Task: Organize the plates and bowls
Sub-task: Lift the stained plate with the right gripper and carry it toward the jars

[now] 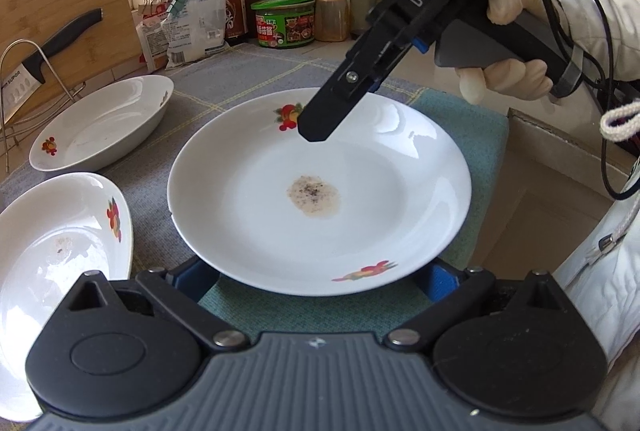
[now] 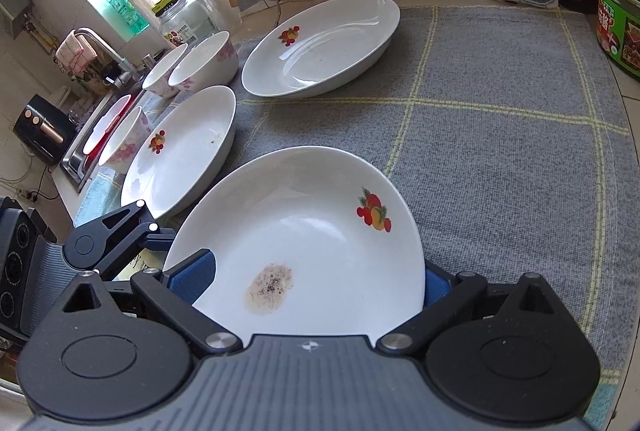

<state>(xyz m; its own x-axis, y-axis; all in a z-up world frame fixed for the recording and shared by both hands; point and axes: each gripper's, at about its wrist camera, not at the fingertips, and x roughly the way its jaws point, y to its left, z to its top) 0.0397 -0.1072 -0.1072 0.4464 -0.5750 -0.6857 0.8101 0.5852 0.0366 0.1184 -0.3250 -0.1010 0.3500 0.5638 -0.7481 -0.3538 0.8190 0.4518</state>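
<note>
A white plate with fruit prints and a brown stain (image 1: 320,191) sits on the grey mat; it fills the lower middle of the right wrist view (image 2: 304,243). My left gripper (image 1: 320,281) straddles its near rim, jaws wide apart, blue pads (image 1: 440,281) beside the rim, most of the fingers hidden. My right gripper (image 1: 316,131) hangs over the plate's far rim; in its own view (image 2: 316,285) its blue pads (image 2: 196,277) stand at both sides of the rim. Whether it presses the rim I cannot tell. Two more fruit plates (image 2: 320,43) (image 2: 184,151) lie further left.
Pink-flowered bowls (image 2: 206,61) (image 2: 124,143) stand beyond the plates near the sink (image 2: 100,127). A knife on a wire rack (image 1: 52,47) and a cutting board (image 1: 68,3) stand at the back. Jars, bottles and bags (image 1: 286,19) line the wall. The counter edge (image 1: 560,143) lies to the right.
</note>
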